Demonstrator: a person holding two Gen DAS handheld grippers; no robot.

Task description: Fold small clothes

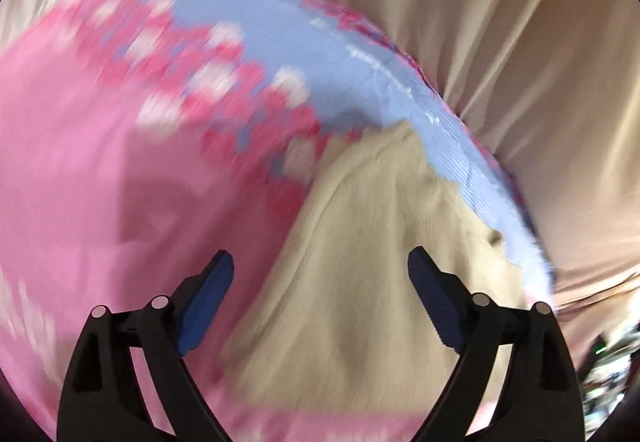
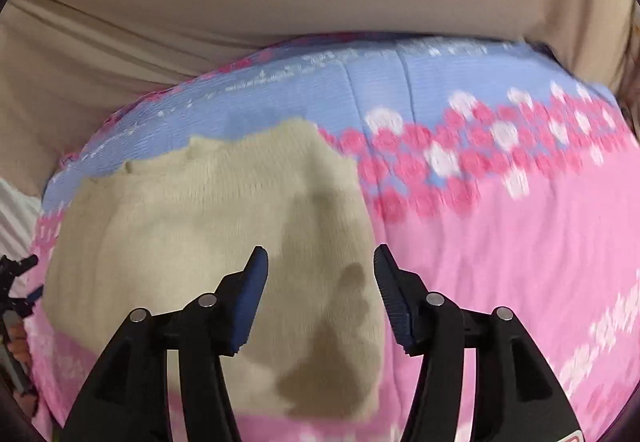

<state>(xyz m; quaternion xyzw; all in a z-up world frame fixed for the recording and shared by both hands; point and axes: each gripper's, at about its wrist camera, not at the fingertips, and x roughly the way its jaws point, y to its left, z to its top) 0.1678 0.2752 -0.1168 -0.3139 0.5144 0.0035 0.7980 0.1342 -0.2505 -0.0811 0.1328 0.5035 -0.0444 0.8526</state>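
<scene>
The cream knit garment (image 2: 208, 242) is lying flat on the pink-and-blue floral blanket (image 2: 500, 242), directly ahead of both grippers. The right gripper (image 2: 318, 262) is hovering over its right edge, jaws wide and empty. The left gripper (image 1: 320, 266) is hovering over its lower part (view blurred), jaws likewise wide. Long axis: cannot tell.

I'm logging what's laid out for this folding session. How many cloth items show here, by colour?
Cream knit garment: 1
Pink and blue patterned cloth under it: 1
Beige sheet behind: 1
Total: 3
</scene>
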